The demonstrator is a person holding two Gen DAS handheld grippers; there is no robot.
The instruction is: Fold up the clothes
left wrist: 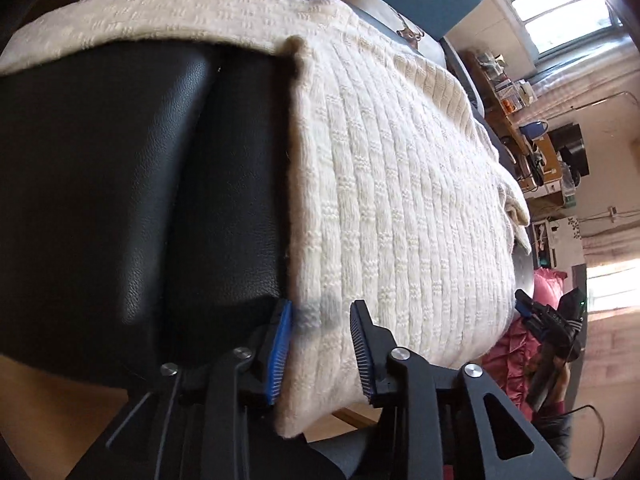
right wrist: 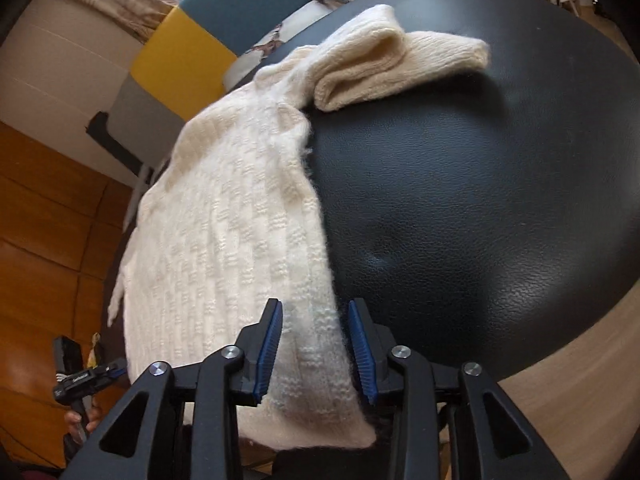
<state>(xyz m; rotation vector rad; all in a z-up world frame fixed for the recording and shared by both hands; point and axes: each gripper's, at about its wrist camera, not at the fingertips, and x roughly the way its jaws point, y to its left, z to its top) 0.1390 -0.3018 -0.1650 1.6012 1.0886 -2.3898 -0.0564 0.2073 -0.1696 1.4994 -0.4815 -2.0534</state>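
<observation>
We see a cream knitted sweater (left wrist: 400, 184) lying on a black leather seat (right wrist: 460, 200). Our left gripper (left wrist: 322, 354) and right gripper (right wrist: 316, 354) are both apart around its edge.

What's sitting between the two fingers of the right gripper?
The cream sweater's lower edge, draped over the black cushion, fills the open right gripper's gap, per the right wrist view.

Black leather seat (right wrist: 460, 200) under a spread cream knit sweater (left wrist: 400, 200).
</observation>
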